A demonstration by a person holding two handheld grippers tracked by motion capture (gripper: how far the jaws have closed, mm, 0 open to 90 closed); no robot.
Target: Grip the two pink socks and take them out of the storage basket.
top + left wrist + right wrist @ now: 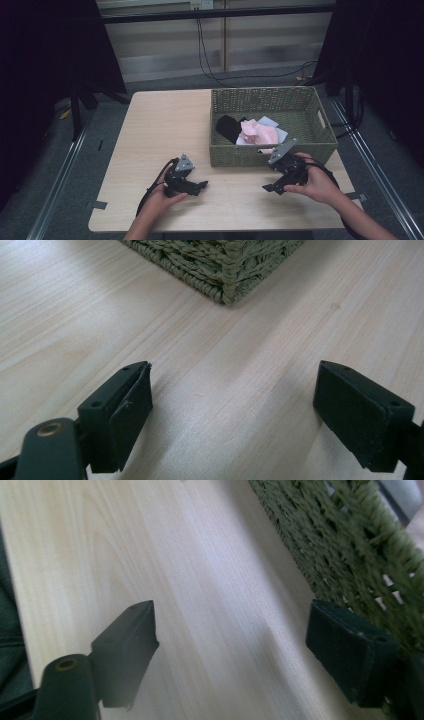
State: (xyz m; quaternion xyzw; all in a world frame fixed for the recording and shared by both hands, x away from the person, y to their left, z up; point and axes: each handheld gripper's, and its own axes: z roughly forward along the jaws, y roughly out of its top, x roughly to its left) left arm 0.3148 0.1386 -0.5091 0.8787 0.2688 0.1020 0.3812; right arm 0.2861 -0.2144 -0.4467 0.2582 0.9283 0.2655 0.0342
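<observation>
A green woven basket (310,147) stands on the right half of the light wooden table (160,130). Inside it lie a black cloth (228,127), a crumpled pink cloth (257,133) and a pale blue-white cloth (270,122). My left gripper (200,187) rests low over the table in front of the basket's near left corner (227,287), jaws wide apart and empty. My right gripper (272,189) sits just in front of the basket's near wall (350,555), also open with nothing between its jaws.
The table's left half and near strip are bare wood. Black frame posts stand at both sides. Cables (210,60) hang down the back wall. Grey floor (95,145) surrounds the table.
</observation>
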